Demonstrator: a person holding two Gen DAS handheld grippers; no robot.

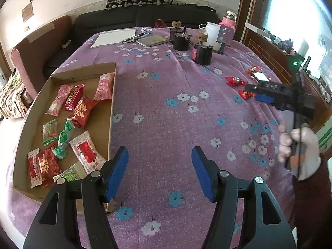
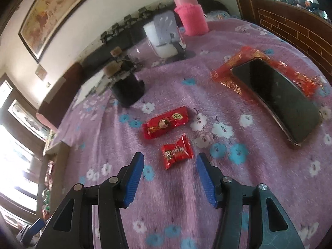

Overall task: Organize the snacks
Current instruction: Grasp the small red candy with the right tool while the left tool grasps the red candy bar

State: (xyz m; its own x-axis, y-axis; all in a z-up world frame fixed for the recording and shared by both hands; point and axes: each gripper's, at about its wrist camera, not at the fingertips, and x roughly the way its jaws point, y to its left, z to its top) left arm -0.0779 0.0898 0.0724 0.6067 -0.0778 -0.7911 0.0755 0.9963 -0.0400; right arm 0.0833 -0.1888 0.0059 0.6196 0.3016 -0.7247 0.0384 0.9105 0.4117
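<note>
Only the left view catches the cardboard tray of snacks. The right gripper, jaws spread, hovers at a small red candy, crinkly, probably foil. Left gripper spread, empty.

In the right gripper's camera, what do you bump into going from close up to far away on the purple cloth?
Small red candy packet → longer red snack bar → black round container → white jar → pink-sleeved bottle.

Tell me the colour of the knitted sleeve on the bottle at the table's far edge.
Bright pink: the knitted sleeve wraps the clear bottle, best seen in the right wrist view.
</note>
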